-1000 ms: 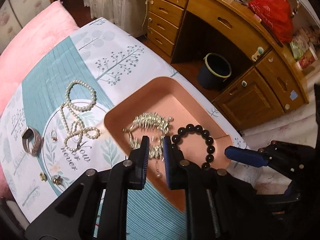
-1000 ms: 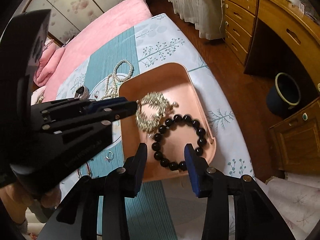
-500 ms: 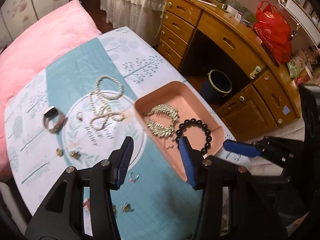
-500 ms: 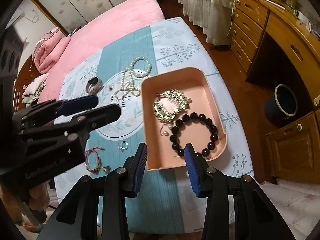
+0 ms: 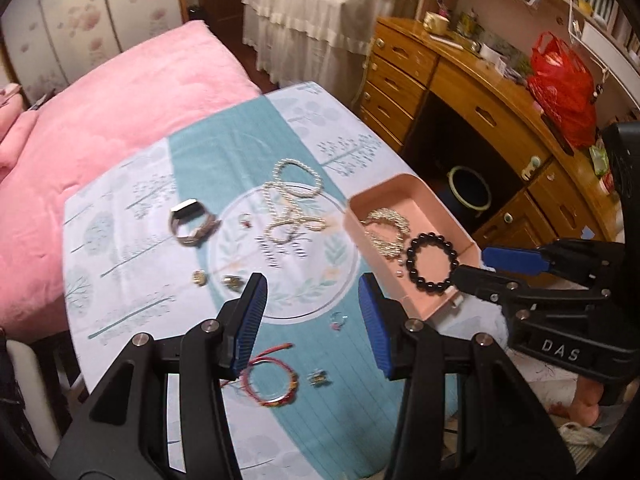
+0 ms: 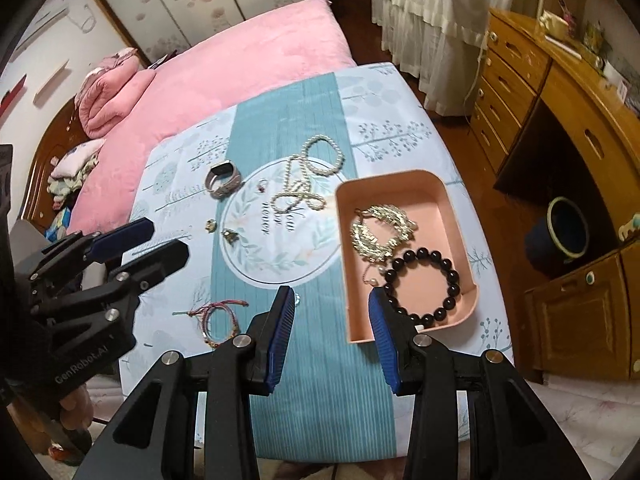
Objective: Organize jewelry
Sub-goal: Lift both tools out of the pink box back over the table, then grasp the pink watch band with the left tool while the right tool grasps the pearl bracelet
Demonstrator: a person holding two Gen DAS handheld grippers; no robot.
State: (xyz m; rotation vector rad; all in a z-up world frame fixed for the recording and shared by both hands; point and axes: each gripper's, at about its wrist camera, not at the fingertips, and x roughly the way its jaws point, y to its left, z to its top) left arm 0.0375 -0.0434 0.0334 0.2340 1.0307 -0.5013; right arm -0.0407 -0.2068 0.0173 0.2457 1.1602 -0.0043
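Observation:
A pink tray [image 5: 416,188] [image 6: 400,178] on the teal cloth holds a gold link bracelet [image 5: 386,228] [image 6: 380,232] and a black bead bracelet [image 5: 432,262] [image 6: 424,284]. On the cloth lie a pearl necklace [image 5: 294,200], a watch [image 5: 192,224], a red string bracelet [image 5: 272,384], two gold earrings [image 5: 200,278] and small rings [image 5: 338,320]. My left gripper [image 5: 312,292] hangs open high over the cloth, left of the tray, holding nothing. My right gripper [image 6: 331,300] is open and empty above the tray's near left corner.
The cloth-covered table [image 5: 224,152] stands against a pink bed [image 5: 100,128]. A wooden desk [image 5: 480,92] with drawers lies beyond the tray, a dark bin [image 5: 468,188] beneath it and a red bag [image 5: 560,80] on top. A hand [image 6: 76,404] holds the left gripper.
The left gripper's jaws went from nearly shut over the gold bracelet in the tray to wide apart. Both grippers rose and drew back; the left swung left over the cloth.

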